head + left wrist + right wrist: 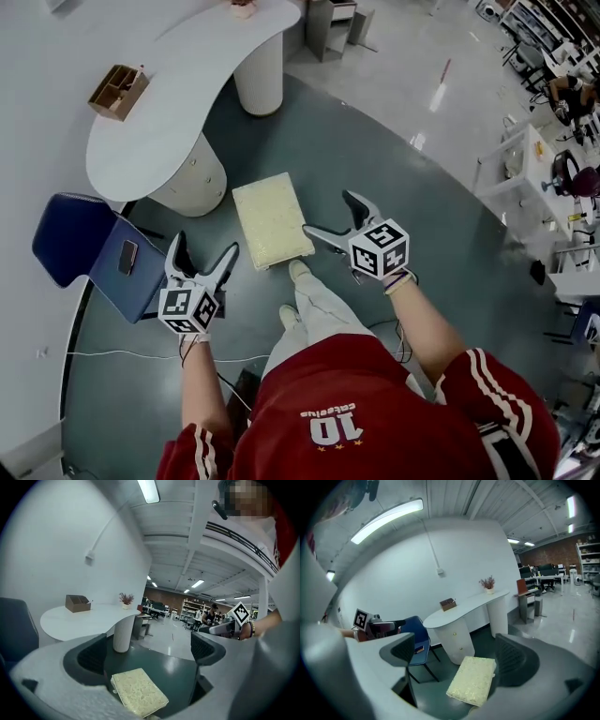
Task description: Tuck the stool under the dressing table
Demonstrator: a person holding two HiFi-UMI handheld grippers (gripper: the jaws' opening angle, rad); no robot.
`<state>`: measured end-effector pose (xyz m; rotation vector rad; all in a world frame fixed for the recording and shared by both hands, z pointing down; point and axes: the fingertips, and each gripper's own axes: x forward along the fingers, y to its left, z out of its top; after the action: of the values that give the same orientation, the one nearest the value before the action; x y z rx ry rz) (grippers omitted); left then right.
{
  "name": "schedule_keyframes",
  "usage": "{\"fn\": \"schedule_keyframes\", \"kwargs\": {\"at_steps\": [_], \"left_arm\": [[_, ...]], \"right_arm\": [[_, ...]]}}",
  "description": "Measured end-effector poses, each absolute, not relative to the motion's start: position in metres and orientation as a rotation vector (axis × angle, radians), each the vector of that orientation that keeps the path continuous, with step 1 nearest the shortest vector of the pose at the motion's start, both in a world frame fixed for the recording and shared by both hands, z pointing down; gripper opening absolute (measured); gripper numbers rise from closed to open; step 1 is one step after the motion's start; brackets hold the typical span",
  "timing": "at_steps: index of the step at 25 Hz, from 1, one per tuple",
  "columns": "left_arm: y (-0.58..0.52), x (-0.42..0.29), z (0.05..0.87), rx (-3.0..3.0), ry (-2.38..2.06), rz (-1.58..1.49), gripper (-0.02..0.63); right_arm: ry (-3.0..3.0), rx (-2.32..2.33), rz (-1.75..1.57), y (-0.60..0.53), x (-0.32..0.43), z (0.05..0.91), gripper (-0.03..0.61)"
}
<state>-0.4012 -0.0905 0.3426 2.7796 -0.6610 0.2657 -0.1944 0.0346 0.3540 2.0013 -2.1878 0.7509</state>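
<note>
The stool (pixel 271 219) has a pale yellow cushioned top and stands on the dark green floor just in front of the white curved dressing table (pixel 178 103). It lies low between the jaws in the left gripper view (pixel 139 692) and the right gripper view (pixel 473 679). My left gripper (pixel 201 260) is open, to the stool's left, not touching it. My right gripper (pixel 330 215) is open at the stool's right edge, with nothing between its jaws. The table rests on a drum-shaped drawer pedestal (pixel 192 178) and a round column (pixel 259 77).
A blue chair (pixel 98 253) with a phone (pixel 127 257) on its seat stands left of the stool. A brown wooden organizer (pixel 118 91) sits on the table. My feet (pixel 298 272) are right behind the stool. Desks and chairs stand far right.
</note>
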Motion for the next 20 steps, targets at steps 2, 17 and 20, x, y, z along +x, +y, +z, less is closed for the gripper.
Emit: {"fn": "schedule_keyframes", "kwargs": {"at_steps": [2, 17, 20], "left_arm": [[-0.095, -0.396, 0.366, 2.766, -0.646, 0.305, 0.560], [-0.138, -0.353, 0.649, 2.483, -0.525, 0.632, 0.572], [-0.145, -0.351, 0.696, 2.452, -0.509, 0.691, 0.572]], "right_arm": [[-2.184, 1.978, 0.798, 0.028, -0.186, 0.378, 0.518], [-1.986, 1.866, 1.302, -0.025, -0.140, 0.665, 0.503], [-1.959, 1.824, 1.343, -0.033, -0.144, 0.714, 0.503]]}}
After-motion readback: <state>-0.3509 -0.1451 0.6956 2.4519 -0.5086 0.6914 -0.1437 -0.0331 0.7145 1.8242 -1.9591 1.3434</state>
